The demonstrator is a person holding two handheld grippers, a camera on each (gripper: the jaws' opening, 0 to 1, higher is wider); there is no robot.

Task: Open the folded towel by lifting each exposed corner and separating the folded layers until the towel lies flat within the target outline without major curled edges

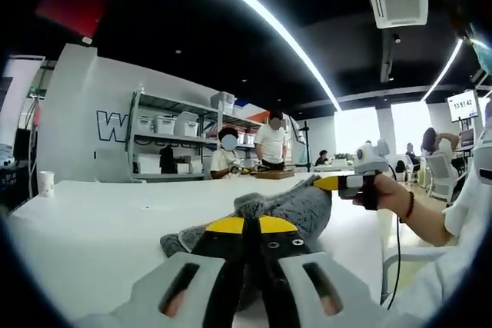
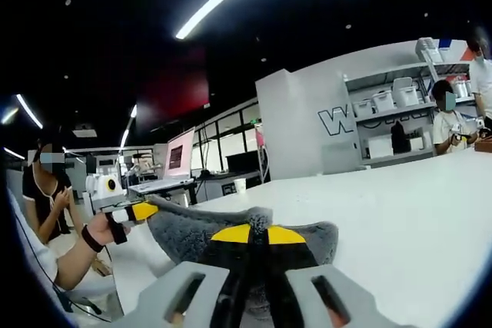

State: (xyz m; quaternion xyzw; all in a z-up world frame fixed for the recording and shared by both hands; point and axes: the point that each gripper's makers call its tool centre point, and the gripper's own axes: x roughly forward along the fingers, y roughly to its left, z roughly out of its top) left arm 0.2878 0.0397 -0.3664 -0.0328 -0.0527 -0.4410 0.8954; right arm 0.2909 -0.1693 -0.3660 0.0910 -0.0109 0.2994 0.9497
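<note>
A grey fluffy towel (image 1: 296, 209) is bunched over the white table (image 1: 100, 220), stretched between both grippers. My left gripper (image 1: 246, 225), with yellow tips, is shut on the towel's near edge. In the left gripper view, my right gripper (image 1: 330, 183) comes in from the right, held by a hand (image 1: 388, 193), and pinches the towel's far corner. In the right gripper view the towel (image 2: 192, 228) runs from my right gripper (image 2: 257, 234), shut on it, leftward to my left gripper (image 2: 142, 210), which clamps the other end. No outline is visible on the table.
A paper cup (image 1: 46, 183) stands at the table's far left edge. Shelves with white bins (image 1: 165, 124) line the back wall, with people (image 1: 270, 144) at a further table. A white chair (image 1: 442, 174) stands on the right. A monitor (image 2: 178, 160) sits on a desk behind.
</note>
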